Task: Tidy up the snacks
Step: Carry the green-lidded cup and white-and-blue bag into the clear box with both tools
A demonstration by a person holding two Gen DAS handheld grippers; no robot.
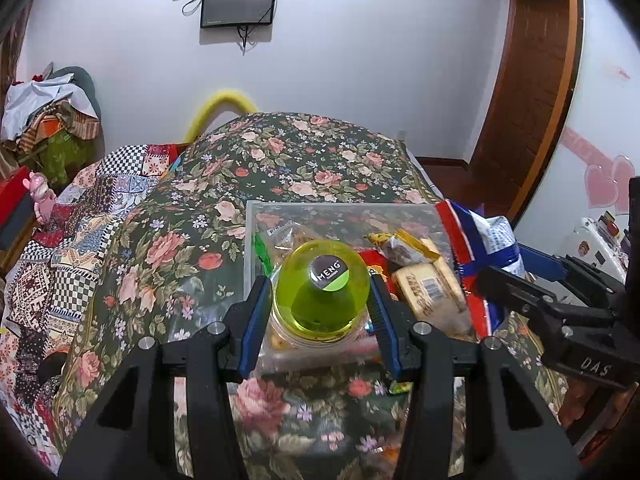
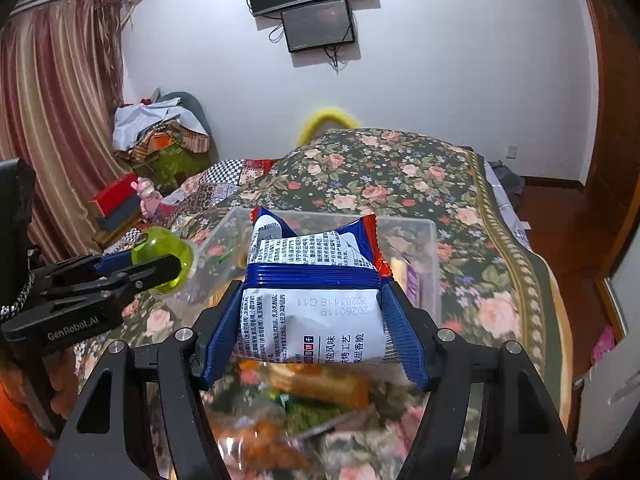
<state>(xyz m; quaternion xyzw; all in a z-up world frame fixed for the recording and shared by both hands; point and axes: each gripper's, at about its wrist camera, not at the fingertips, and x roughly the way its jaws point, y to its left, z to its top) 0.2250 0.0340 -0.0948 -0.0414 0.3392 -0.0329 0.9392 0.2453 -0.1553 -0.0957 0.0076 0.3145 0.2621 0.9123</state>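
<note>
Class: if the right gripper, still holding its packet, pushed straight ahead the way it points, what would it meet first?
Probably the clear bin: the right gripper carries the packet toward its open top, though depth is hard to judge.

Floral bedspread (image 1: 304, 152); wall screens (image 2: 318, 26)

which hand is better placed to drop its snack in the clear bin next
Probably the right. Its gripper holds the blue-and-white packet directly before the clear bin. The left gripper holds the green-lidded jar off to the bin's side.
</note>
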